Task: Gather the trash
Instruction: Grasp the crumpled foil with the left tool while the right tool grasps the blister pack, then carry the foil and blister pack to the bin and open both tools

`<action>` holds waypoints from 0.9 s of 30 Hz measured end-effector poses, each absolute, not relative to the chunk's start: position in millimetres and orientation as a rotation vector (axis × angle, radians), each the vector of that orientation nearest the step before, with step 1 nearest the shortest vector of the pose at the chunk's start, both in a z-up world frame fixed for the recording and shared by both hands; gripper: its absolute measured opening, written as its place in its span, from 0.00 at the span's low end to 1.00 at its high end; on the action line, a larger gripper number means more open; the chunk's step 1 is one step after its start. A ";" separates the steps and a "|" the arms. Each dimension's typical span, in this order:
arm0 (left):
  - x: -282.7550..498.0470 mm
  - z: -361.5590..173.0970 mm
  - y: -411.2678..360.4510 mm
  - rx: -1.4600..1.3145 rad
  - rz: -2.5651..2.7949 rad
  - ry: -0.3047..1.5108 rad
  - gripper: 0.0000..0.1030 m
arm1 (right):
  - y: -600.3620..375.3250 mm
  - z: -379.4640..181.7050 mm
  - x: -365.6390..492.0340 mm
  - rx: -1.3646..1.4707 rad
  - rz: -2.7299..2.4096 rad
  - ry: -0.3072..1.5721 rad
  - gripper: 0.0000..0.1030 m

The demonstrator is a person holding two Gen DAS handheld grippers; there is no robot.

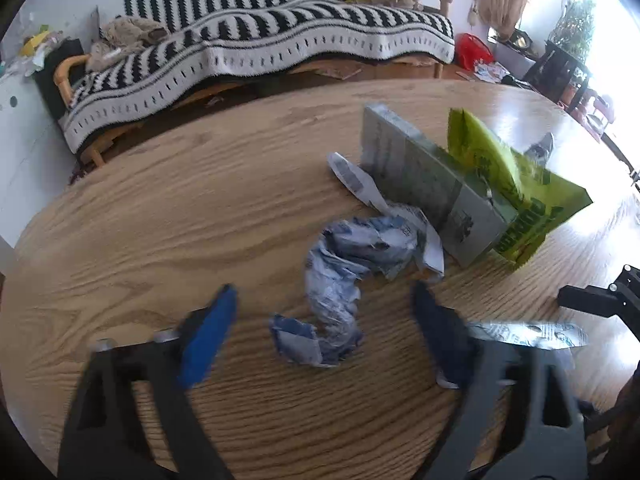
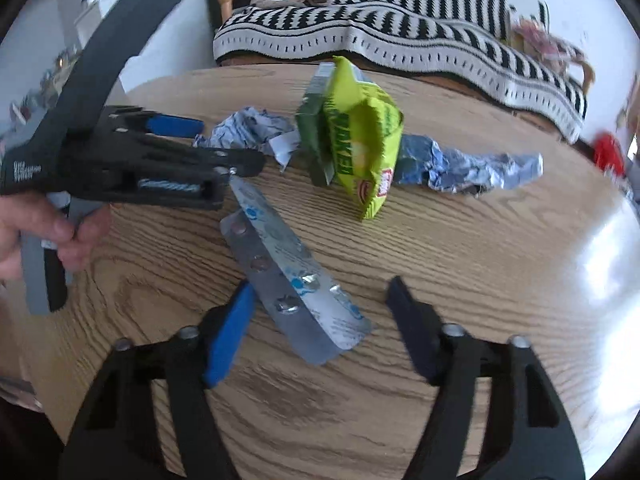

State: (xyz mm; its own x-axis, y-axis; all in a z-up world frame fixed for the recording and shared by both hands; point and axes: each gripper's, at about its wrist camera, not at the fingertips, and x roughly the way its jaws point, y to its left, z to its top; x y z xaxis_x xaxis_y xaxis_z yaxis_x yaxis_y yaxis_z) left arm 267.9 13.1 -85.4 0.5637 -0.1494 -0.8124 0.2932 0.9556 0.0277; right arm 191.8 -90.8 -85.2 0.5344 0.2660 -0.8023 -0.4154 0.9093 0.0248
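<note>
On the round wooden table (image 1: 160,220) a crumpled blue-and-white paper (image 1: 340,272) lies between the fingers of my left gripper (image 1: 324,320). The jaws stand open and neither pad touches it. Behind it stand a grey box (image 1: 432,184) and a green chip bag (image 1: 512,184). In the right wrist view a silver blister pack (image 2: 296,280) lies between the open fingers of my right gripper (image 2: 320,312), its edge close to the blue left pad. The left gripper (image 2: 232,142), held by a hand (image 2: 40,232), reaches over the crumpled paper (image 2: 248,128). A second crumpled wrapper (image 2: 460,168) lies right of the chip bag (image 2: 360,132).
A sofa under a black-and-white striped blanket (image 1: 260,52) stands just beyond the table's far edge. A red bag (image 1: 474,50) and dark furniture (image 1: 560,72) sit at the back right. Bare wood (image 2: 500,272) stretches to the right of the blister pack.
</note>
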 end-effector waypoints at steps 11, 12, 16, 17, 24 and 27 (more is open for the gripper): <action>231.0 -73.0 15.6 0.150 -0.221 0.929 0.20 | -93.0 -72.4 176.3 -0.130 0.414 0.915 0.33; 224.0 -69.6 17.0 0.141 -0.205 0.927 0.20 | -95.4 -67.7 171.1 -0.131 0.412 0.905 0.33; 194.1 -52.2 15.4 0.108 -0.159 0.917 0.20 | -107.7 -47.9 150.9 -0.118 0.401 0.871 0.33; 187.2 -47.1 12.8 0.105 -0.158 0.910 0.20 | -113.4 -41.8 144.1 -0.110 0.399 0.861 0.33; 124.7 -23.0 -18.4 0.089 -0.171 0.894 0.20 | -164.0 -7.4 91.7 -0.086 0.345 0.809 0.33; 103.8 -18.5 -33.5 0.071 -0.182 0.891 0.20 | -189.8 2.5 72.3 -0.053 0.314 0.803 0.33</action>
